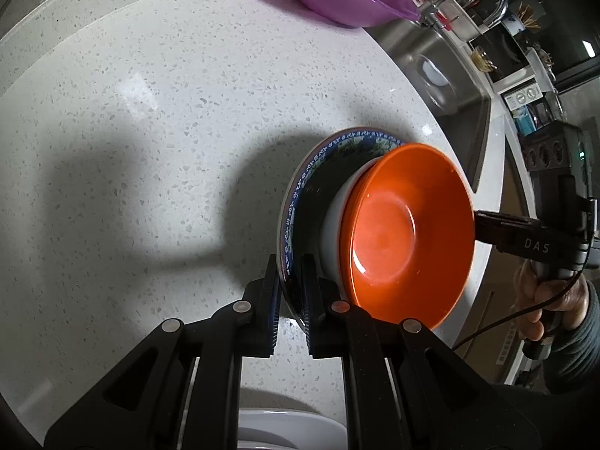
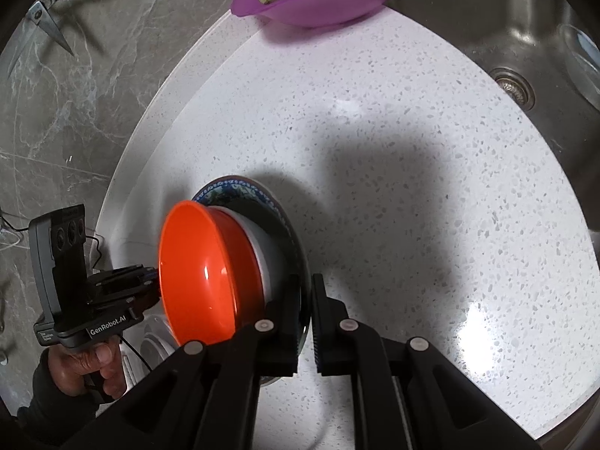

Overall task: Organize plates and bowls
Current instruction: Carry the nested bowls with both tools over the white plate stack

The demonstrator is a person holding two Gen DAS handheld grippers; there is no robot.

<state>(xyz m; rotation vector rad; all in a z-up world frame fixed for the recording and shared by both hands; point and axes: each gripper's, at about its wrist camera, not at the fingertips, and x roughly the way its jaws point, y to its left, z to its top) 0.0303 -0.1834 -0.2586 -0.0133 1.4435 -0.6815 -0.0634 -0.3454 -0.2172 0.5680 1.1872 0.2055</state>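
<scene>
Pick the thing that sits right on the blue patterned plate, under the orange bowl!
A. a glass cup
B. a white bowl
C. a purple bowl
B: a white bowl shows between the blue patterned plate and the orange bowl stacked in it.

**Stack of dishes clamped at the rim**

The left gripper (image 1: pixel 290 292) had its fingers (image 1: pixel 270 300) closed on the rim of a blue-patterned plate (image 1: pixel 300 187), held on edge above the speckled white tabletop (image 1: pixel 150 112). A white bowl (image 1: pixel 332 221) and an orange bowl (image 1: pixel 407 232) nested against the plate's face. The right gripper (image 1: pixel 483 225) reached in at the orange bowl's far rim, its grip hidden. A purple bowl (image 1: pixel 337 0) sat near the sink (image 1: pixel 431 75).
</scene>
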